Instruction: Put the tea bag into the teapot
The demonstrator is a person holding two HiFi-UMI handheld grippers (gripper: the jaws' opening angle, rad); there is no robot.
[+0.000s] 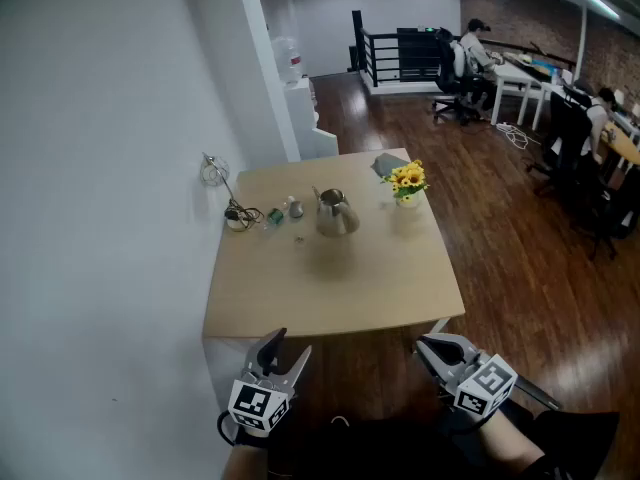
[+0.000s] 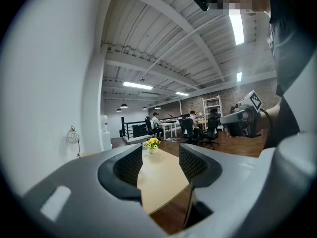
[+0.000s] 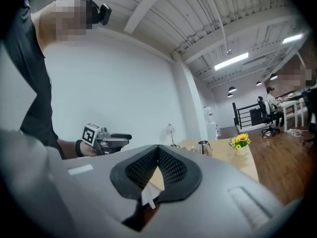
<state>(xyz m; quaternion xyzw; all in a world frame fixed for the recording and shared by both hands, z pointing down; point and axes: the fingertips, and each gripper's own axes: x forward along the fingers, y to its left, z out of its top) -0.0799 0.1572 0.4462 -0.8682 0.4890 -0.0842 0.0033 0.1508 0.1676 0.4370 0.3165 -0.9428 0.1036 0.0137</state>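
A metal teapot [image 1: 336,213] stands on the far half of the wooden table [image 1: 340,288], also seen small in the right gripper view [image 3: 203,148]. Small items lie to its left, among them a greenish piece [image 1: 272,216] that may be the tea bag; it is too small to tell. Both grippers hang in front of the table's near edge, well short of the teapot. My left gripper [image 1: 287,346] [image 2: 161,157] is open and empty. My right gripper [image 1: 425,346] [image 3: 158,150] has its tips together; a small white scrap [image 3: 148,196] shows low between its jaws.
A vase of yellow flowers [image 1: 406,181] stands at the table's far right, a grey cloth [image 1: 388,164] behind it. A wire object and cable [image 1: 232,203] lie at the far left by the white wall. Desks, chairs and seated people fill the room beyond.
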